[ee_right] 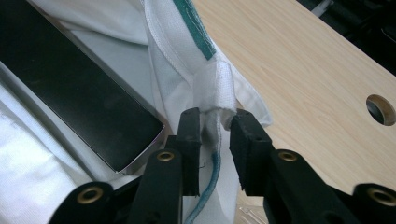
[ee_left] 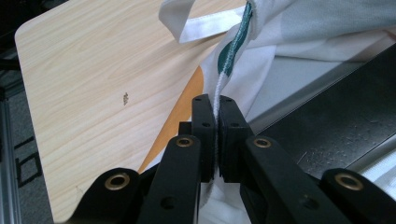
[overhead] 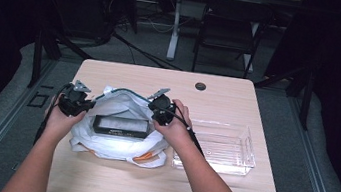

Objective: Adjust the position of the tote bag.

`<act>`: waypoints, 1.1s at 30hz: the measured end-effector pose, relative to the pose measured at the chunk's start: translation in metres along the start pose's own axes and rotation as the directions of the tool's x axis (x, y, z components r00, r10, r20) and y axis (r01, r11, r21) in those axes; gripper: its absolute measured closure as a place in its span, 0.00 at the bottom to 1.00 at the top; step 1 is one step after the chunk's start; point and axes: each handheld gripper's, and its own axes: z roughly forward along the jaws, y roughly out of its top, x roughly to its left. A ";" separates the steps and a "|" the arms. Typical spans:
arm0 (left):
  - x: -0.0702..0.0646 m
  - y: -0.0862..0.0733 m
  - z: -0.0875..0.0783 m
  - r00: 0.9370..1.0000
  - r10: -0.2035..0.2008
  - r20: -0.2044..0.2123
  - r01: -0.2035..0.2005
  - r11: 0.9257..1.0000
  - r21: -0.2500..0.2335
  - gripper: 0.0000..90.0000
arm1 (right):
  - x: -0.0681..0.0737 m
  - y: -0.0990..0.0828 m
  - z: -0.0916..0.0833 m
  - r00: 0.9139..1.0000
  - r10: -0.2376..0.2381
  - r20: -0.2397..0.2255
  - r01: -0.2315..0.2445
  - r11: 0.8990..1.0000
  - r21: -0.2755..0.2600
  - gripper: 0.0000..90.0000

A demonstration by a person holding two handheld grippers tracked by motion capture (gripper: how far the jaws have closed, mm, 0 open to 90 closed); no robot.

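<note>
Bag: white cloth with green trim, lying at the near middle of the tabletop, its mouth held wide between two hands.
Box: long, black, lying flat inside the open bag.
Left hand: at the bag's left edge, forearm coming in from the near edge.
Left tongs: clenched on the bag's left rim; in the left gripper view the white and green hem runs straight between the pressed pads.
Right hand: at the bag's right edge, well apart from the left hand.
Right tongs: released; in the right gripper view the jaws stand apart, with a folded white strap of the bag's rim between them, touching one pad while the other stands off it.
Orange patch: shows at the bag's near right corner.
Tray: clear plastic, just right of the bag.
Hole: small, round, dark, in the far part of the tabletop.
Chair: dark, on the floor beyond the tabletop.
</note>
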 end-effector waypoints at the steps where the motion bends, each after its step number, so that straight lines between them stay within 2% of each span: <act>1: 0.000 0.000 0.000 1.000 0.001 -0.001 -0.001 1.000 0.000 0.97 | 0.000 0.000 0.001 1.000 -0.001 0.002 0.001 1.000 0.002 0.86; 4: 0.000 0.000 0.001 1.000 0.000 -0.006 0.000 1.000 0.002 0.97 | 0.000 0.001 0.002 1.000 -0.022 0.013 0.022 1.000 0.011 0.90; 15: 0.002 0.000 0.003 1.000 -0.008 -0.003 0.008 1.000 0.009 0.97 | 0.005 0.003 0.006 0.990 -0.067 0.124 0.064 0.998 0.023 0.92; 18: 0.002 0.000 0.004 1.000 -0.007 -0.009 0.007 1.000 0.013 0.98 | 0.005 0.002 0.009 0.988 -0.051 0.145 0.049 0.999 0.013 0.92; 23: 0.003 0.000 0.005 1.000 -0.007 -0.001 0.007 1.000 0.028 0.98 | 0.003 0.002 0.011 0.988 -0.034 0.150 0.031 0.999 0.017 0.92; 28: 0.001 0.001 0.010 1.000 -0.010 -0.006 0.011 0.999 0.038 0.97 | 0.003 0.002 0.015 0.987 -0.038 0.154 0.033 0.999 0.031 0.92; 29: 0.001 0.001 0.010 1.000 -0.010 0.003 0.010 0.999 0.045 0.98 | 0.003 0.001 0.017 0.988 -0.029 0.150 0.026 0.999 0.026 0.92; 33: 0.000 0.002 0.014 1.000 -0.004 -0.005 0.004 0.999 0.054 0.98 | 0.003 0.001 0.019 0.989 -0.030 0.143 0.025 0.999 0.037 0.92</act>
